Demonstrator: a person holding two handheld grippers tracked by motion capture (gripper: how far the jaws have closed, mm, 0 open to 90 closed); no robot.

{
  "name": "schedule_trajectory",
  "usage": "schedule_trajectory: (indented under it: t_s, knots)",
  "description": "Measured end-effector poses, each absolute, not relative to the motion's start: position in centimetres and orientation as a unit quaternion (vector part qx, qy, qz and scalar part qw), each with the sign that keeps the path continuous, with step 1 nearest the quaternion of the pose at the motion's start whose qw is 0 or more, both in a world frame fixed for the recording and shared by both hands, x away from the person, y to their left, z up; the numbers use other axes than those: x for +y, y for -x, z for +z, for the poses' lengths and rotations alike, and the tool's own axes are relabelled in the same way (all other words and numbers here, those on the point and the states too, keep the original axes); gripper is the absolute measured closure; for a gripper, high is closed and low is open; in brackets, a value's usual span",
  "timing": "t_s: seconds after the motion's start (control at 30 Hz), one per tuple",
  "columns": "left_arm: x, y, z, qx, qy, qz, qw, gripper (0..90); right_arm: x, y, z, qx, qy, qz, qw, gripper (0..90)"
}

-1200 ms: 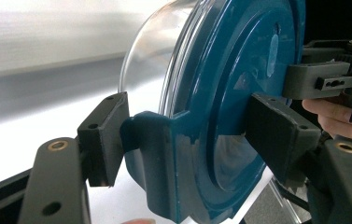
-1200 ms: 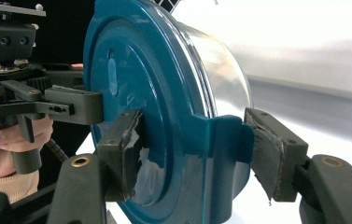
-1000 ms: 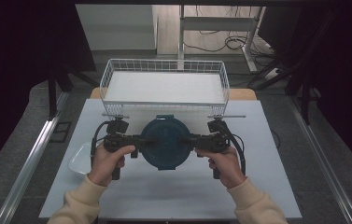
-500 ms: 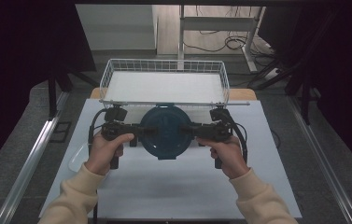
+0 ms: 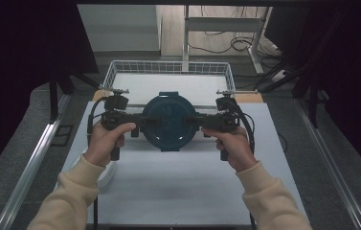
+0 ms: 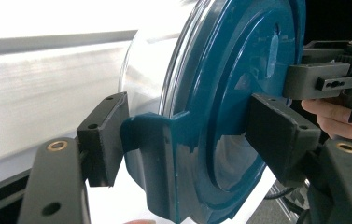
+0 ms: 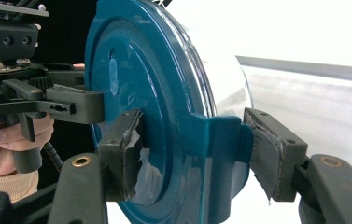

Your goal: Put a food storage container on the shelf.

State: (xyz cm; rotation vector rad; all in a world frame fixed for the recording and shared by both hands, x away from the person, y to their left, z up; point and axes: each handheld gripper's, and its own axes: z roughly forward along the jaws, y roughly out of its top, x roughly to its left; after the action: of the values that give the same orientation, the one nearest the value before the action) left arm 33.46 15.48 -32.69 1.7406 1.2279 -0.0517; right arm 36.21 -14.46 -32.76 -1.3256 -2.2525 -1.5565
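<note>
Nearest to us in the high view, two cream sleeves come in at about 7 and 5 o'clock, and each hand grips a black tool. We hold the left hand-held gripper (image 5: 142, 121) at 9 o'clock of a round container with a dark blue lid (image 5: 169, 120), and the right hand-held gripper (image 5: 193, 121) at 3 o'clock of it, both pointing inward toward each other. The container hangs between them above the pale counter (image 5: 178, 187), lid up and roughly level.

In the left gripper view, we see the lid's side latch (image 6: 157, 163) sitting between the two black pads: one pad presses the latch from the clear-bowl side and the other lies against the lid's top face. So this one is clamped on the container at a middling spread. The clear bowl (image 6: 150, 65) shows beyond the lid's rim, and the other tool reaches in at about 2 o'clock.

In the right gripper view, we see the same hold on the opposite latch (image 7: 220, 158), with worn, torn padding on both pads, one on the lid's face and one against the latch.

Farther off, at 12 o'clock of the container, a white wire basket (image 5: 116, 72) stands at the counter's far edge. At 8 o'clock, beside the left sleeve, a white dish (image 5: 105, 173) rests on the counter.
</note>
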Motion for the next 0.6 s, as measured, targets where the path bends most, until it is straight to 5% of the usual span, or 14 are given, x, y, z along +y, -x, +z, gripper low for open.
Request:
schedule_trajectory:
  t_s: [0.6]
  knots:
    - [16.0,-36.3,-30.2,0.496,-0.717,-0.018,0.489,31.4,-14.2,-38.8,-30.3,-0.738,0.432,-0.516,0.045,40.0]
